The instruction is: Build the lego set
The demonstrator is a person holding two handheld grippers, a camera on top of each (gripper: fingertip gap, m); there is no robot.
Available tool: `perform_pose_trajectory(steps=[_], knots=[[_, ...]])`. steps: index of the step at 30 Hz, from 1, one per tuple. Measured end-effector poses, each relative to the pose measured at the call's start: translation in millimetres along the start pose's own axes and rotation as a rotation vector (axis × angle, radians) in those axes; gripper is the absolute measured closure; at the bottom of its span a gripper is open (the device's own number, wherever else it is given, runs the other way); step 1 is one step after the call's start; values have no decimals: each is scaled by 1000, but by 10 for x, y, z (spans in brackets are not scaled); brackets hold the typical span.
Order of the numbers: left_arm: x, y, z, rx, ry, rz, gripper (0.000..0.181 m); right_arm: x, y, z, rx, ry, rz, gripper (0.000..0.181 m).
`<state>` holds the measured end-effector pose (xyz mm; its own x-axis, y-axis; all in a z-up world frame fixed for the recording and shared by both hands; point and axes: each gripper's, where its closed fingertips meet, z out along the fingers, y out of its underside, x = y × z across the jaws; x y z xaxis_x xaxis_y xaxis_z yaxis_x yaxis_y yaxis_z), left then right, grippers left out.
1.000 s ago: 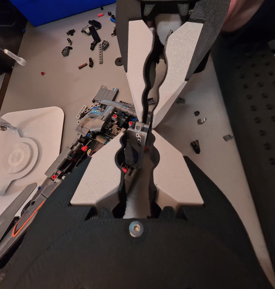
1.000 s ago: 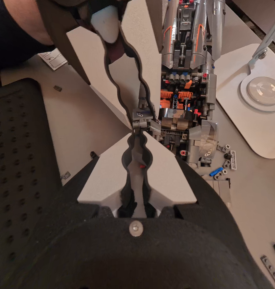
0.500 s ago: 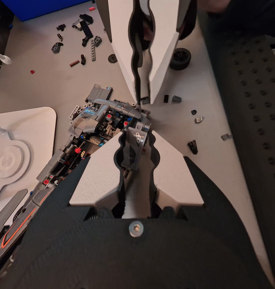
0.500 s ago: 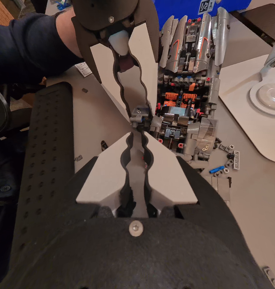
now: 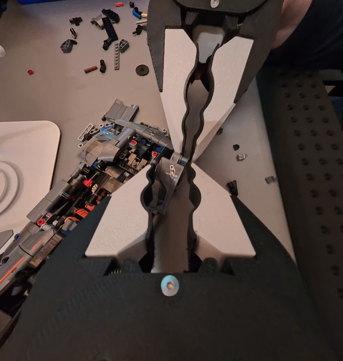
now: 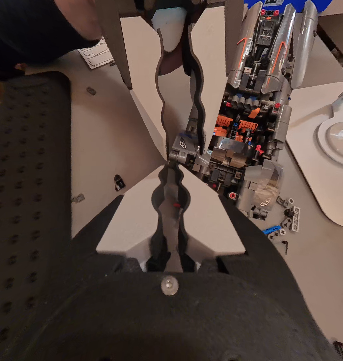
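Your left gripper point(image 5: 169, 168) has its fingers part-spread around a grey wheel-arch panel point(image 5: 171, 172) at the front corner of the lego model point(image 5: 112, 156); the panel sits between the pads, but whether both press on it you cannot tell from either view. Your right gripper point(image 6: 171, 166) comes in from the opposite side, fingers pressed nearly together, tips meeting that same corner. A dark grey piece point(image 6: 171, 192) with a red pin shows between its pads, and it seems pinched there.

Judging by what lies here, the build is well along: the long grey body with orange-striped rear fins point(image 6: 264, 58), engine block and seats are assembled. Still to go, most likely: this front corner, plus whatever the loose parts belong to.

Beyond the left fingers, a scatter of black and grey pieces point(image 5: 110, 37) lies on the worktop point(image 5: 49, 88), well apart from the model. To the right of the right fingers, a small cluster with a blue pin point(image 6: 284, 222) lies just beside the model's nose.

Room is tight. The two grippers are tip to tip, so neither can advance. A black perforated pad point(image 5: 313, 156) bounds the worktop's near side, with stray bits point(image 5: 241, 156) between it and the fingers. A white stand base point(image 6: 323, 156) hems the model's far flank. Backing straight out looks like your freest path.
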<state>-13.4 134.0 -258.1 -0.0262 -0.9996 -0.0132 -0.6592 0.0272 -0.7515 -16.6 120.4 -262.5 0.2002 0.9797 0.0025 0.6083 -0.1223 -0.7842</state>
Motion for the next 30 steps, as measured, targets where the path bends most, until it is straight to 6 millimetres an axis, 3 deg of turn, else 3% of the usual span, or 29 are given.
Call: perform_pose_trajectory(steps=[7,19,23,28,30], knots=[[36,141,16,-76,-22,46,148,-115,105,55,-79,-103,156,176],[168,252,-42,-103,76,41,143,-296,5,124,-28,-245,305,175],[162,265,-47,-118,46,70,145,-285,36,103,-30,-244,252,176],[154,281,-32,-166,-13,123,140,-131,146,4,-50,-170,199,179],[133,309,-47,-200,-56,168,140,-131,91,-43,-10,-172,173,178]])
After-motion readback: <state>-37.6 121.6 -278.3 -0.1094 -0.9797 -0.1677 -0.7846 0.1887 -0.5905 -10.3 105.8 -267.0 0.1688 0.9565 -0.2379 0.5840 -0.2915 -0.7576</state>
